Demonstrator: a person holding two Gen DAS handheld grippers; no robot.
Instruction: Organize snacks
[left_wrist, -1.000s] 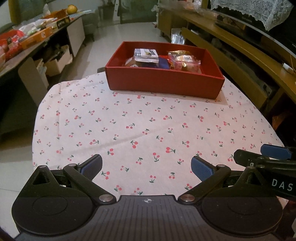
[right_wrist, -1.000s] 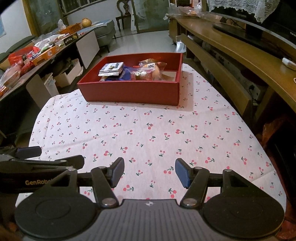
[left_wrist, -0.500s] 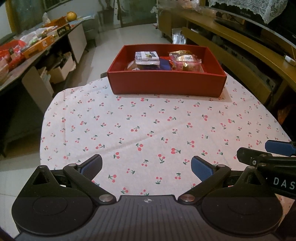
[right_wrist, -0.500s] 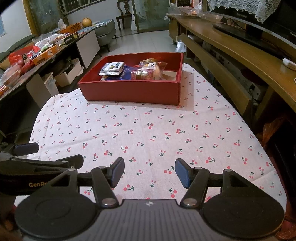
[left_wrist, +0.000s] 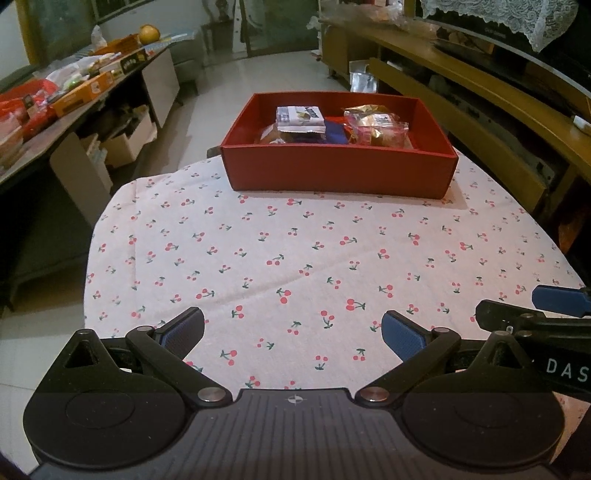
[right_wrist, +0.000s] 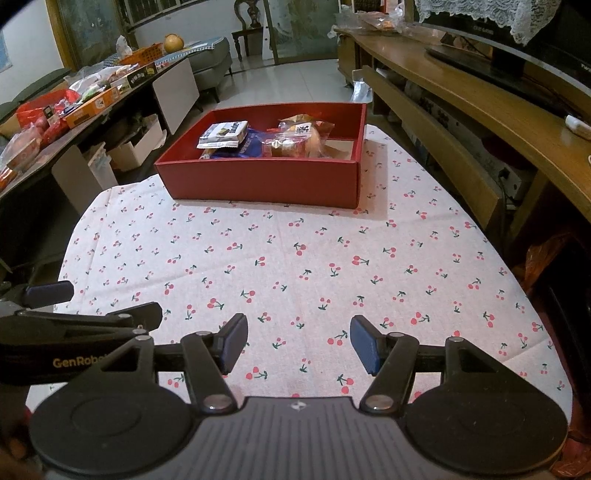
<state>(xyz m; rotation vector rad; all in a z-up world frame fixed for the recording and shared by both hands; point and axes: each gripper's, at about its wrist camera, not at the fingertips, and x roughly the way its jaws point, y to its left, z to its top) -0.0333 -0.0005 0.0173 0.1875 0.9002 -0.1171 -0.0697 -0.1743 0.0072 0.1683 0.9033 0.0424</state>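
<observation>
A red box (left_wrist: 340, 173) stands at the far end of the cherry-print tablecloth (left_wrist: 295, 258); it also shows in the right wrist view (right_wrist: 258, 177). Inside lie a white snack packet (left_wrist: 300, 119), a blue packet (left_wrist: 334, 133) and a clear bag of wrapped snacks (left_wrist: 376, 127). My left gripper (left_wrist: 293, 332) is open and empty above the table's near edge. My right gripper (right_wrist: 297, 343) is open and empty beside it, at the same near edge. No snacks lie on the cloth outside the box.
A side table (right_wrist: 74, 110) with boxes and packets runs along the left. A wooden TV bench (right_wrist: 480, 110) runs along the right. Floor drops off around the table's edges.
The left gripper has drawn back and risen a little, so the box looks farther away. The right gripper has barely moved. Both stay open.
</observation>
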